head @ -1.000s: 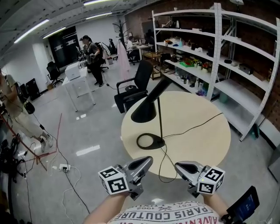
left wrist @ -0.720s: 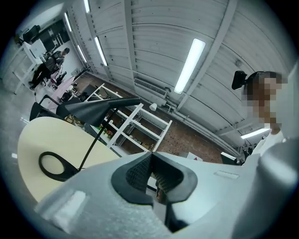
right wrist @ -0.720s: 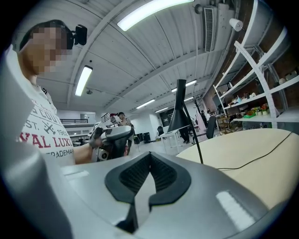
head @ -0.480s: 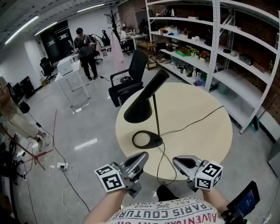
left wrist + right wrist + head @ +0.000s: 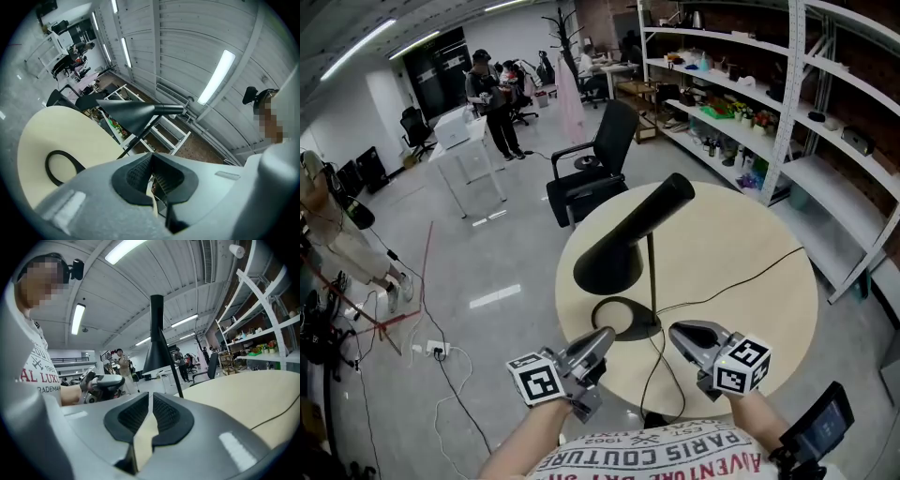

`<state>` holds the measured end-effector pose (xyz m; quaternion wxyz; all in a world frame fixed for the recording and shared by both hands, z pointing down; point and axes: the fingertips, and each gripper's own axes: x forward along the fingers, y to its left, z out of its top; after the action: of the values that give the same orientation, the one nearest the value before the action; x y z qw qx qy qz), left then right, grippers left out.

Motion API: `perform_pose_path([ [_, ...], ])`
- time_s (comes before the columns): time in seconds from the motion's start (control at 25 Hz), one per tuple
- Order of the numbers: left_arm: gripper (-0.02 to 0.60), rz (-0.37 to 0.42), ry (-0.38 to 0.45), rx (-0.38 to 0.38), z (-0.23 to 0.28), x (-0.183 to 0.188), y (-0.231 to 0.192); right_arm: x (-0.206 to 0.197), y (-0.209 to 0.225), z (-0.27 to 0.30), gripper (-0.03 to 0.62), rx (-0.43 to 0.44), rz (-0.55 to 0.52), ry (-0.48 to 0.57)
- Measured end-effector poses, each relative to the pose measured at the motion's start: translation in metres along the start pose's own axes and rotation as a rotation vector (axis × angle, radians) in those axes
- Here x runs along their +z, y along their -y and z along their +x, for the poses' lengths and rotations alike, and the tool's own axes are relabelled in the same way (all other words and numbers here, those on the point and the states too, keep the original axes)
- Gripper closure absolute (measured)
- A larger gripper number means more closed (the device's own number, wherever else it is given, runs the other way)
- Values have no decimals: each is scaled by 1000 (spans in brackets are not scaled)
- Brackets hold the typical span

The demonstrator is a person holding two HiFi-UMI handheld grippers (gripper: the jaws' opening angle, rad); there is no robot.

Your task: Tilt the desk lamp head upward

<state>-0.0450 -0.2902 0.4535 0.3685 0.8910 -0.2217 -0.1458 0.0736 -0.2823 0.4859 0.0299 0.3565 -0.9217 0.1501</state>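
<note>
Nearest to us, both grippers hover over the near rim of the round table [image 5: 741, 272], with our forearms cut off by the bottom edge. The left gripper [image 5: 605, 339] is clenched, pad against pad, with nothing between them. The right gripper [image 5: 679, 334] is likewise closed and empty. A dark flat device [image 5: 817, 433] at 5 o'clock is partly cropped, and we cannot tell what it is.

At 12 o'clock from the grippers stands the desk lamp, untouched. Its ring base [image 5: 619, 320] lies flat on the table, and the thin stem [image 5: 652, 277] rises upright from it. The lamp head [image 5: 628, 242] slopes down toward 8 o'clock, hiding its joint with the stem; its opening faces away from us. The cord [image 5: 727, 279] trails off toward 2 o'clock, and a loop of it drops out of sight over the near rim.

Beyond the table, an office chair [image 5: 598, 169] sits at 11 o'clock, and shelves [image 5: 797, 103] fill 1 to 3 o'clock, their contents too small to name. A person [image 5: 490, 98] stands far off at 10 o'clock.
</note>
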Motion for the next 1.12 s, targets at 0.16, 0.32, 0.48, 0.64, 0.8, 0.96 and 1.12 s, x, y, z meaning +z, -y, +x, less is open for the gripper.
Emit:
perform_pose_path([
  [0.16,580,1,-4,-1,9,8,-12,5,22,28,555,-20,-109,-45],
  [0.32,580,4,39,-50,13,16,-17,7,42,54,520,-46,-171,-63],
  [0.48,516,-63,109,-109,15,20,-22,-1,57,74,514,-68,-201,-105],
  [0.64,479,-184,190,-177,14,29,-27,-3,63,85,514,-90,-230,-111],
  [0.8,441,-338,276,-241,17,38,-32,-9,65,91,519,-97,-243,-130],
  [0.96,434,-392,318,-242,21,41,-44,-13,68,91,546,-105,-254,-119],
  [1.12,436,-391,367,-256,26,51,-49,-12,69,94,548,-100,-261,-103],
])
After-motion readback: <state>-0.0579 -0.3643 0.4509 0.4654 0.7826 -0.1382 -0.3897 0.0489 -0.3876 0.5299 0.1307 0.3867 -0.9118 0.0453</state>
